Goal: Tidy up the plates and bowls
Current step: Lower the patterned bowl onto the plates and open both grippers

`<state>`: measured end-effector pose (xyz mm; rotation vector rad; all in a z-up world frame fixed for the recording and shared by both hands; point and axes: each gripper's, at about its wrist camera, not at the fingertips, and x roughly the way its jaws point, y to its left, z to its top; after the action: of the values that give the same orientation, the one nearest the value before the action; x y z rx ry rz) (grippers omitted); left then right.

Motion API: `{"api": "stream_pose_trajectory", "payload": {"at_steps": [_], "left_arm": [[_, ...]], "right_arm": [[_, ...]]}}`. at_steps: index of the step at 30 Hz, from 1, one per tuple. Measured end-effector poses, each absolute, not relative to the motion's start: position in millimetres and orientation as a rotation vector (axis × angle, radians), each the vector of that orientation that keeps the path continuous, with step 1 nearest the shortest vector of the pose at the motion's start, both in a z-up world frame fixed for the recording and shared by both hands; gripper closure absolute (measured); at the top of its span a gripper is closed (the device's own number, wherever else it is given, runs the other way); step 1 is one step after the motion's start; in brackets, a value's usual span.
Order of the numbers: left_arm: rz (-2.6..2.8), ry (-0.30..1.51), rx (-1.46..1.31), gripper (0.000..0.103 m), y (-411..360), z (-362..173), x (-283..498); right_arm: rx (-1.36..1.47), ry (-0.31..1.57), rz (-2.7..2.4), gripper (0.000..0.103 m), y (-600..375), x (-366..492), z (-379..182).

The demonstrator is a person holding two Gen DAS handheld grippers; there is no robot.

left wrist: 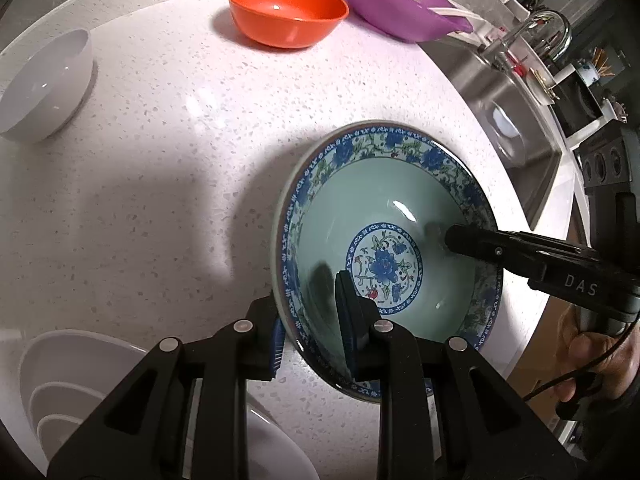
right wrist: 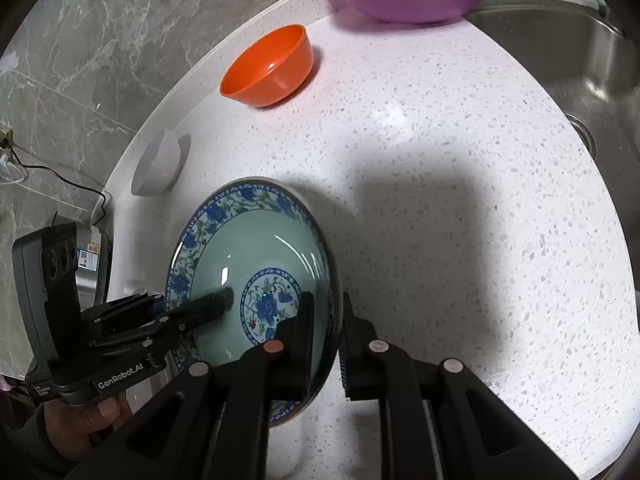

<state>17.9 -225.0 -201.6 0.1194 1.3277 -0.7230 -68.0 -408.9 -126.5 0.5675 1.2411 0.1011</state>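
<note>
Left hand-held gripper (left wrist: 310,320), right hand-held gripper (right wrist: 326,332), seemingly pinching floral bowl (left wrist: 384,208) rim

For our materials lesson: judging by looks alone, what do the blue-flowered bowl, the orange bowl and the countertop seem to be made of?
Blue-flowered bowl: probably glazed ceramic; glossy celadon inside with sharp highlights and a printed floral band.
Orange bowl: likely plastic; uniform bright colour, thin rim, soft sheen.
Countertop: looks like polished speckled stone or quartz composite; white with grey flecks, reflecting light.
</note>
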Motion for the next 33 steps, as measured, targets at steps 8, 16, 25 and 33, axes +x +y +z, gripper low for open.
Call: {"api": "stream_pose_trajectory", "payload": {"at_steps": [8,16,25,33], "left_arm": [[-0.737,1.273,0.034,0.024,-200.7,-171.2,16.5],[-0.636,1.152,-0.167,0.000,-88.6,-109.0,64.0],[-0.427,1.128,-0.203,0.000,10.2,-96.3,160.5],[-0.396,1.223,-0.157,0.001,-2.3,-142.4,233.3]], "right_arm": [[0.582,1.186,0.075,0.049,-420.0,-70.0,-106.8],[0.580,1.012,0.068,0.026,-437.8,-43.6,-45.3],[0.462,0.975,0.345,0.023,-328.4,73.2,-14.5],[0.533,1.172,0.402,0.024,-262.2,167.7,-70.9]]}}
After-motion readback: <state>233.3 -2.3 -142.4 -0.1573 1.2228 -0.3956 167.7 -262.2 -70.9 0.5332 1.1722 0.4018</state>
